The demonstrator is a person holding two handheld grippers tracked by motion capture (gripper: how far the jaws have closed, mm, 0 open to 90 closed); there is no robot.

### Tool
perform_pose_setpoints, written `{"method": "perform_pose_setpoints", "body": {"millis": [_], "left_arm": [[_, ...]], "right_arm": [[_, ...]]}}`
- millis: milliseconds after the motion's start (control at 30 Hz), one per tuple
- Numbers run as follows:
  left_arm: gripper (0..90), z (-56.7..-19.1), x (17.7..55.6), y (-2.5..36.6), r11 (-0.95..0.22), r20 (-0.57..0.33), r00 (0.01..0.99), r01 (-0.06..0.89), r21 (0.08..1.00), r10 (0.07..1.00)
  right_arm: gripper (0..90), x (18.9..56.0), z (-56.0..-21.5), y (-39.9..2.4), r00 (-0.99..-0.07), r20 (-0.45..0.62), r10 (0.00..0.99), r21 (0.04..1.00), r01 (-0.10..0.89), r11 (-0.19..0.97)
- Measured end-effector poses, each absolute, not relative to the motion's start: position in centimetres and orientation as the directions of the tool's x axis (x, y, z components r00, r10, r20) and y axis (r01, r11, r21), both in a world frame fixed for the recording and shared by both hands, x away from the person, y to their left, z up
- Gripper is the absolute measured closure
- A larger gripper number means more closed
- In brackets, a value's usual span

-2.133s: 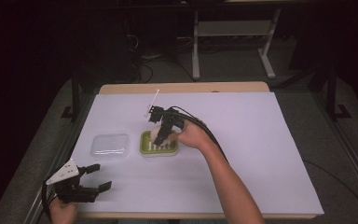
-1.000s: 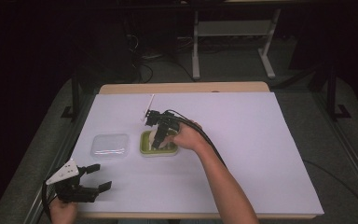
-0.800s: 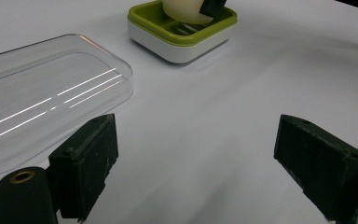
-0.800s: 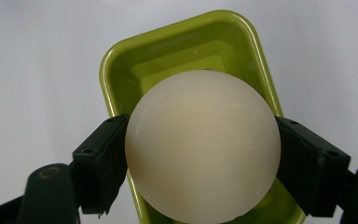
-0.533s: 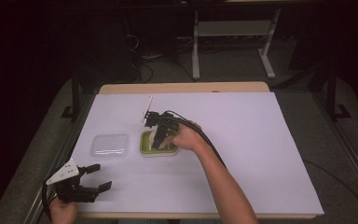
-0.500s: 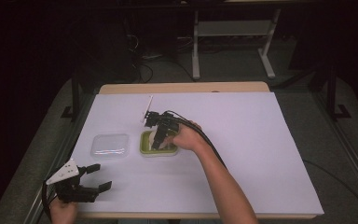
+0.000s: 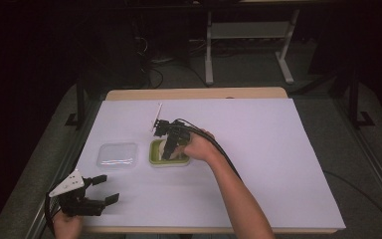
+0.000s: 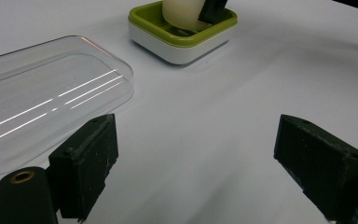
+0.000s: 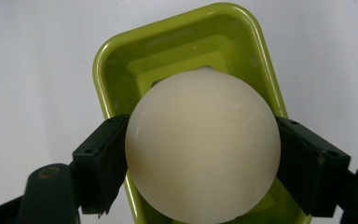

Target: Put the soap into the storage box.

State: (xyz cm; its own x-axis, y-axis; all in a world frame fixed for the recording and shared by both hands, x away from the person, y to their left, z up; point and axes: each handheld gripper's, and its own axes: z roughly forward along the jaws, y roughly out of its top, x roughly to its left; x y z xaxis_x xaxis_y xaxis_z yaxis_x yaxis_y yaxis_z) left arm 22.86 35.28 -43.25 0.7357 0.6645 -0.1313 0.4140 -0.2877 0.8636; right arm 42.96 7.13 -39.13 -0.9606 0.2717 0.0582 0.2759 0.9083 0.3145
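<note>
Right claw [image 9: 200, 154] clamped on the cream ball [image 9: 203, 144], jaws on both sides, ball sitting in/just over the green tray [image 7: 155, 152] mid-tabletop [image 7: 278, 149]. Can't tell whether it's resting on the tray floor. Left claw [image 7: 105, 189] spread wide, holding nothing, parked near the tabletop's front left corner; clear lid [image 8: 37, 98] lies just beside the tray. Looks like a place-or-pick step at the tray. Next move likely needs a straight vertical motion, clear of the tray rim
</note>
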Motion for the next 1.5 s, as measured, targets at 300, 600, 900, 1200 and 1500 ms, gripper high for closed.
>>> {"method": "perform_pose_setpoints", "body": {"millis": [300, 600, 900, 1200, 1500], "left_arm": [[12.8, -43.22, 22.84, 35.29, -0.289, -0.128, 0.736, 0.411, 0.864, 0.665], [12.8, -43.24, 22.86, 35.29, -0.287, -0.131, 0.734, 0.414, 0.864, 0.666], [12.8, -43.25, 22.85, 35.29, -0.286, -0.133, 0.733, 0.416, 0.863, 0.667], [12.8, -43.27, 22.85, 35.27, -0.284, -0.135, 0.733, 0.417, 0.864, 0.667], [12.8, -43.21, 22.87, 35.24, -0.286, -0.13, 0.735, 0.413, 0.865, 0.666]], "right_arm": [[22.0, 42.96, -39.15, 7.16, -0.961, 0.058, 0.27, 0.313, 0.274, 0.909], [22.0, 42.94, -39.31, 7.28, -0.961, 0.055, 0.27, 0.304, 0.274, 0.913], [22.0, 42.91, -39.32, 7.32, -0.961, 0.05, 0.271, 0.301, 0.273, 0.913], [22.0, 42.92, -39.34, 7.33, -0.961, 0.048, 0.271, 0.301, 0.273, 0.914], [21.9, 42.96, -39.48, 7.32, -0.958, 0.047, 0.282, 0.294, 0.283, 0.913]]}}
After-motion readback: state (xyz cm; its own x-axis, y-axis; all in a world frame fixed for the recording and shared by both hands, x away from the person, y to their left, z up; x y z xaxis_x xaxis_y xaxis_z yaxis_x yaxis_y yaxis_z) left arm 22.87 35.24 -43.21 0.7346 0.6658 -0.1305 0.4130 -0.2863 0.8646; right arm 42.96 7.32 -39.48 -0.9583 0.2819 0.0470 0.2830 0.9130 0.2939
